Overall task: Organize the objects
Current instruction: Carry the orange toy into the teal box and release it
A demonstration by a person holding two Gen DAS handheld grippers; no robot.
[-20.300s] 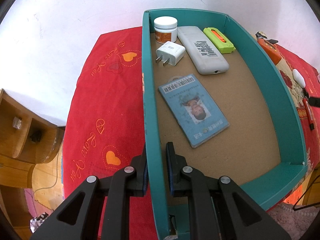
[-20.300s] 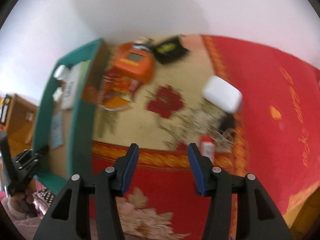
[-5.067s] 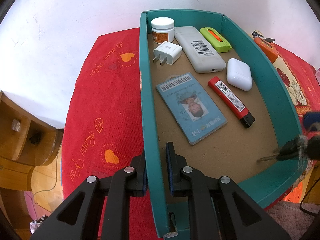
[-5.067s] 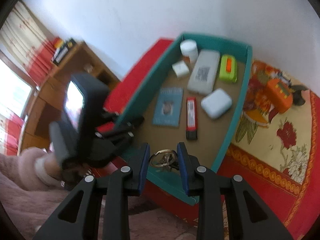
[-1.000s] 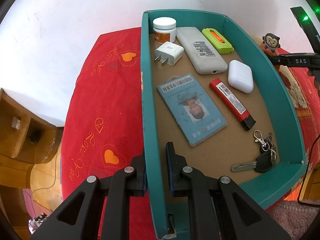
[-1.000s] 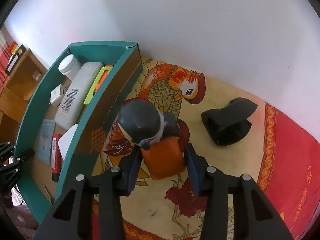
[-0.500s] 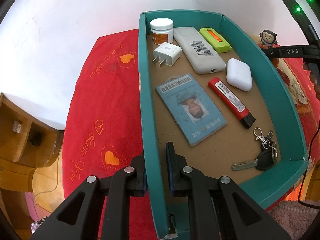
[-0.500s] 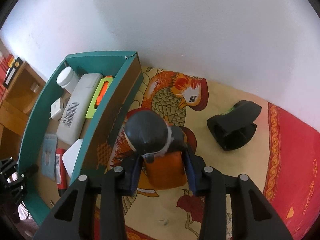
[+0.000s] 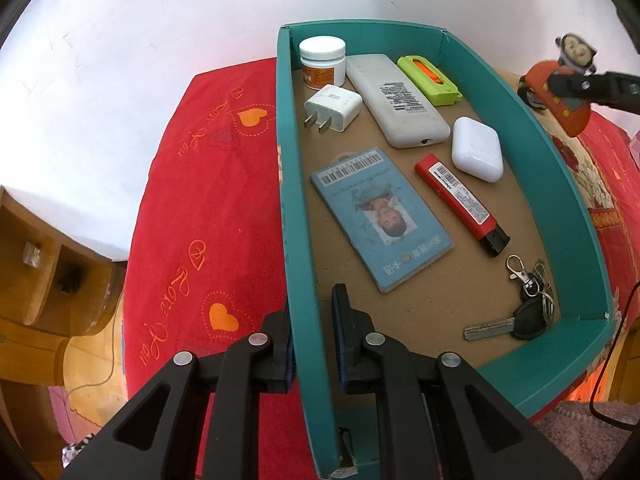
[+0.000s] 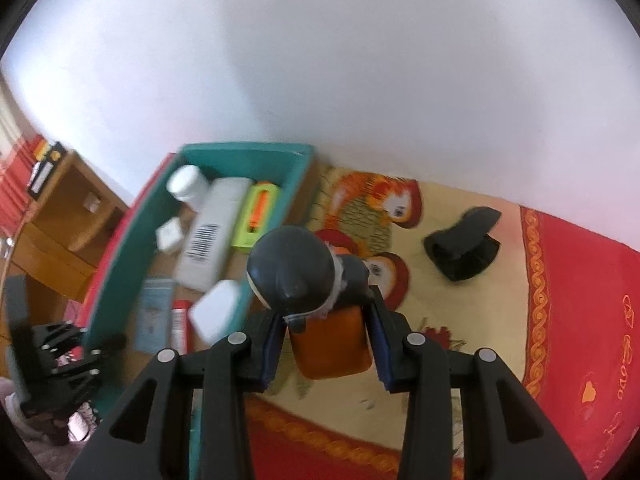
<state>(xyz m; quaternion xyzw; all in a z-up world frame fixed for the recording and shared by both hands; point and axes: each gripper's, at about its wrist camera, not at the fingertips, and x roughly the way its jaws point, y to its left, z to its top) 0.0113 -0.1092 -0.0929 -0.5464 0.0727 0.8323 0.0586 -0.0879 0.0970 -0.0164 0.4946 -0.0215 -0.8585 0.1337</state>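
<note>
The right gripper [image 10: 326, 346], jaws clamped on the monkey toy [image 10: 316, 304], has lifted it clear; the left gripper [image 9: 311, 340] still pinches the teal box [image 9: 560, 184] wall at 6 o'clock.

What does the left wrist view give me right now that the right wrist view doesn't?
Left wrist only: the keys at the tray's near end, and the left gripper clamped on the teal tray's side wall. Right wrist only: a black object on the patterned cloth, and the right gripper gripping the monkey toy's orange body. Both: tray, remote, white case, toy.
</note>
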